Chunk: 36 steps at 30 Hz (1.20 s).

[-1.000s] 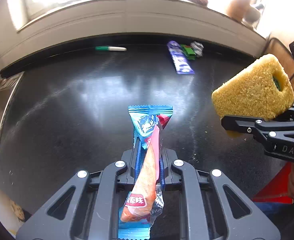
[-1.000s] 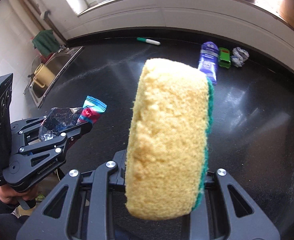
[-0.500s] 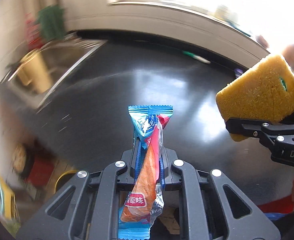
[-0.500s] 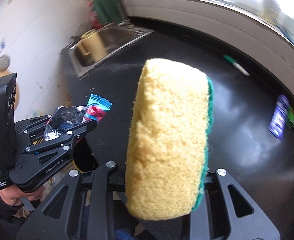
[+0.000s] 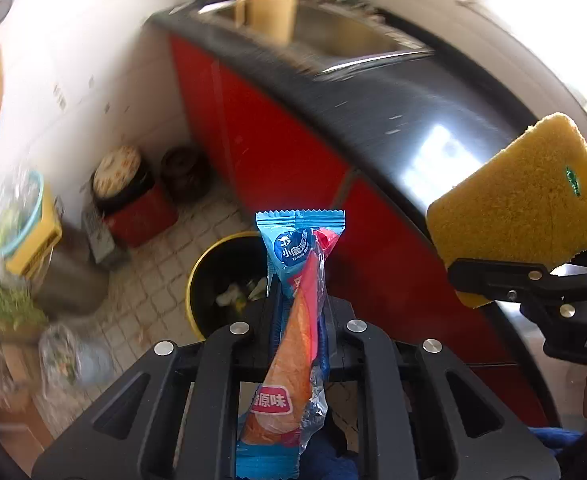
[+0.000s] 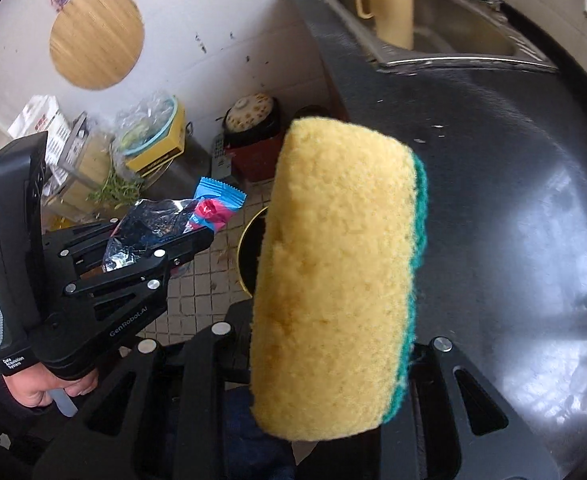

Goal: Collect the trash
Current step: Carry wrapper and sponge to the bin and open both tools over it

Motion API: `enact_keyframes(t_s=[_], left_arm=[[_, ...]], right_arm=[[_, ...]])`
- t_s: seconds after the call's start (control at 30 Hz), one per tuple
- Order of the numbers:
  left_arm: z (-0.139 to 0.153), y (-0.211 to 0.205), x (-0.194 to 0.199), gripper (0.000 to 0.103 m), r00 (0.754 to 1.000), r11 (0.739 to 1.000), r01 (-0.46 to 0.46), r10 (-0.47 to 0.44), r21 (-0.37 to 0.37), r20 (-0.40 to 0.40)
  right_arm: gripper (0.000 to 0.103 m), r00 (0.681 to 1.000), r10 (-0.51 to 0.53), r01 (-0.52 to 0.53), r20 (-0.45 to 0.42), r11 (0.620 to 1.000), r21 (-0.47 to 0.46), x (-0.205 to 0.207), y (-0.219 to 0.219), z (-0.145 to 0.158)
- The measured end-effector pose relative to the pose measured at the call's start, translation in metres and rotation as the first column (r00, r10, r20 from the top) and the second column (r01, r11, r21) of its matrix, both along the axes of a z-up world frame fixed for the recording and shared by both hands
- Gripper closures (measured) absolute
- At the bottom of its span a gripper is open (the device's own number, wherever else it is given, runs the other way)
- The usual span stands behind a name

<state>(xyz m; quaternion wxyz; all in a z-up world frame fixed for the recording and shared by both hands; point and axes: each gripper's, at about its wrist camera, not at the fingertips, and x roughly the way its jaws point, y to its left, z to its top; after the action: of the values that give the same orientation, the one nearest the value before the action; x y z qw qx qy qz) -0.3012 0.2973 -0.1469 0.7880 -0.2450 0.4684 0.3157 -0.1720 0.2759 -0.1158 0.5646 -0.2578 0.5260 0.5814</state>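
My left gripper (image 5: 299, 300) is shut on a blue and orange snack wrapper (image 5: 297, 320), which stands up between its fingers. Below and just left of it on the tiled floor sits a yellow-rimmed black trash bin (image 5: 225, 284) with scraps inside. My right gripper (image 6: 333, 344) is shut on a yellow sponge (image 6: 333, 276) with a green scouring side. The sponge (image 5: 521, 204) shows at the right of the left wrist view, over the counter's edge. In the right wrist view the left gripper (image 6: 197, 240) with the wrapper (image 6: 213, 208) sits at the left, and the bin's rim (image 6: 249, 236) peeks out behind the sponge.
A black counter (image 6: 513, 200) on red cabinets (image 5: 277, 140) runs to a steel sink (image 6: 453, 40) holding a tan jug (image 6: 389, 4). On the floor stand a red box with a lidded pot (image 5: 133, 200), a yellow crate and bags (image 5: 25, 232). A person's hand (image 6: 49, 388) holds the left gripper.
Both grippers have swung left off the countertop, out past its front edge. The floor and the trash bin have come into view under them. The wrapper and the sponge stay gripped.
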Motion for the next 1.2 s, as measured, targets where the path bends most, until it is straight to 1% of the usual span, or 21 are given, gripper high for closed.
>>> enact_keyframes(t_s=[0.1,0.13,0.23,0.33,0.4,0.53,0.6,0.67,0.73,0.77,0.8,0.83,0.87,0.9,0.93,1.03,1.13,1.2], left_arm=[[-0.023,0.019,-0.016,0.089,0.999,0.999,-0.045,0.045,-0.029,-0.004],[-0.032,0.027,-0.021,0.089,0.998,0.997,-0.061,0.061,-0.049,-0.001],[-0.057,0.045,-0.033,0.089,0.994,0.989,-0.102,0.106,-0.102,0.026],[-0.085,0.060,-0.038,0.089,0.991,0.981,-0.130,0.135,-0.144,0.023],[-0.098,0.066,-0.039,0.089,0.990,0.978,-0.139,0.143,-0.157,0.014],[-0.126,0.076,-0.038,0.089,0.989,0.970,-0.148,0.151,-0.191,0.002],[-0.134,0.079,-0.037,0.089,0.988,0.964,-0.148,0.155,-0.220,0.014],[-0.140,0.082,-0.037,0.088,0.988,0.962,-0.150,0.157,-0.228,0.013],[-0.147,0.084,-0.035,0.088,0.988,0.958,-0.151,0.154,-0.245,-0.005],[-0.150,0.084,-0.034,0.083,0.988,0.956,-0.150,0.153,-0.251,-0.010],[-0.153,0.084,-0.034,0.067,0.989,0.954,-0.148,0.149,-0.259,-0.018],[-0.153,0.084,-0.034,0.056,0.989,0.954,-0.146,0.146,-0.263,-0.020],[-0.155,0.084,-0.036,0.039,0.987,0.954,-0.158,0.156,-0.254,-0.028],[-0.155,0.085,-0.037,0.029,0.987,0.954,-0.160,0.160,-0.254,-0.022],[-0.155,0.086,-0.040,0.027,0.986,0.953,-0.165,0.167,-0.252,-0.014],[-0.155,0.086,-0.042,0.026,0.985,0.953,-0.174,0.173,-0.247,-0.026],[-0.150,0.083,-0.046,0.025,0.982,0.951,-0.185,0.185,-0.248,-0.022],[-0.143,0.080,-0.048,0.019,0.981,0.952,-0.192,0.193,-0.239,-0.020]], right_arm=[[0.077,0.999,0.045,-0.046,-0.029,0.998,-0.053,-0.016,0.036,-0.026],[0.077,0.998,0.056,-0.058,-0.031,0.996,-0.071,-0.019,0.046,-0.034],[0.077,0.996,0.088,-0.091,-0.023,0.989,-0.119,-0.030,0.075,-0.059],[0.077,0.994,0.106,-0.108,-0.019,0.979,-0.172,-0.038,0.096,-0.083],[0.077,0.993,0.116,-0.117,-0.018,0.971,-0.210,-0.040,0.105,-0.098],[0.077,0.993,0.117,-0.119,-0.022,0.958,-0.261,-0.037,0.109,-0.120],[0.077,0.993,0.118,-0.119,-0.020,0.955,-0.272,-0.040,0.115,-0.127],[0.077,0.993,0.120,-0.119,-0.016,0.952,-0.281,-0.040,0.119,-0.132],[0.075,0.993,0.121,-0.118,-0.007,0.948,-0.294,-0.043,0.118,-0.134],[0.068,0.993,0.120,-0.116,-0.008,0.944,-0.308,-0.043,0.119,-0.137],[0.049,0.993,0.116,-0.112,-0.007,0.942,-0.315,-0.038,0.118,-0.140],[0.038,0.994,0.106,-0.101,0.000,0.944,-0.315,-0.036,0.118,-0.140],[0.033,0.995,0.097,-0.093,-0.002,0.947,-0.307,-0.032,0.118,-0.140],[0.029,0.996,0.088,-0.089,-0.015,0.949,-0.301,-0.029,0.119,-0.139],[0.029,0.996,0.087,-0.088,-0.018,0.950,-0.301,-0.028,0.119,-0.139],[0.029,0.994,0.104,-0.104,-0.015,0.953,-0.284,-0.029,0.118,-0.132],[0.027,0.994,0.110,-0.110,-0.015,0.960,-0.259,-0.030,0.114,-0.121],[0.023,0.995,0.102,-0.104,-0.018,0.967,-0.231,-0.028,0.107,-0.107]])
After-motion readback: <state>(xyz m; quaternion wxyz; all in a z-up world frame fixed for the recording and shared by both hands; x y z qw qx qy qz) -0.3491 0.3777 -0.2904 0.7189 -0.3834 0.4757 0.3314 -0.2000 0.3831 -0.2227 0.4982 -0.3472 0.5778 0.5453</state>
